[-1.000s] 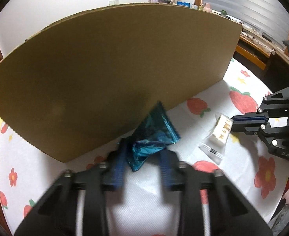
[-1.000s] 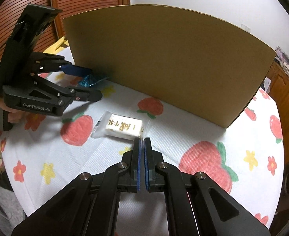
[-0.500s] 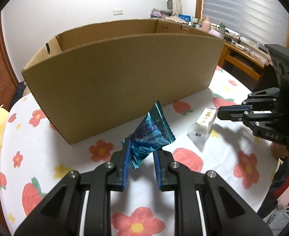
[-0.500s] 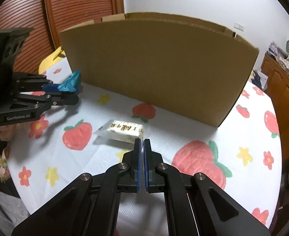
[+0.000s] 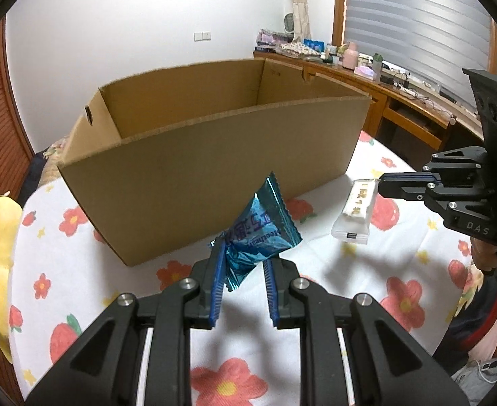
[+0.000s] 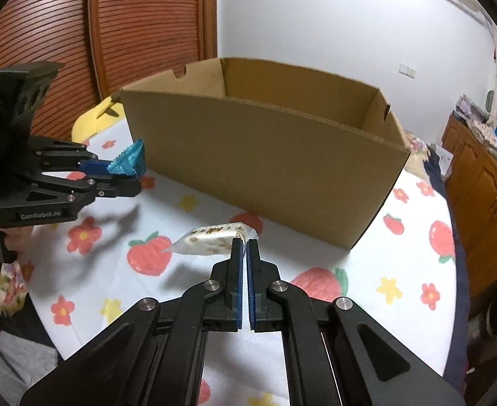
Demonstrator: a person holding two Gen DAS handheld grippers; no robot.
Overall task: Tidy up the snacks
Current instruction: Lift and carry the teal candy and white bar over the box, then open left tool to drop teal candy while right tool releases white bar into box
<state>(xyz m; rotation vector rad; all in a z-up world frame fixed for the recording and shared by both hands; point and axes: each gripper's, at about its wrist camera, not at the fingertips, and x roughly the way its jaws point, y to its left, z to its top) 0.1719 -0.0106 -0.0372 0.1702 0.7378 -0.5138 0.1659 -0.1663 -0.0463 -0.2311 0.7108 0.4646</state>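
The left gripper (image 5: 243,264) has its jaws clamped on a blue foil snack packet (image 5: 260,233), held above the tabletop (image 5: 79,291) in front of the open cardboard box (image 5: 214,155). The right gripper (image 6: 244,248) pinches one end of a white wrapped snack bar (image 6: 211,237) in nearly closed jaws, lifted clear of the flower-and-strawberry cloth, near the box's front wall

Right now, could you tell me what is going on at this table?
A person is sorting snacks with a handheld gripper in each hand. The left gripper holds a blue snack packet above the tablecloth, in front of the open cardboard box. The right gripper is pinching the end of a white snack bar, lifted off the cloth. Neither snack is in the box yet.
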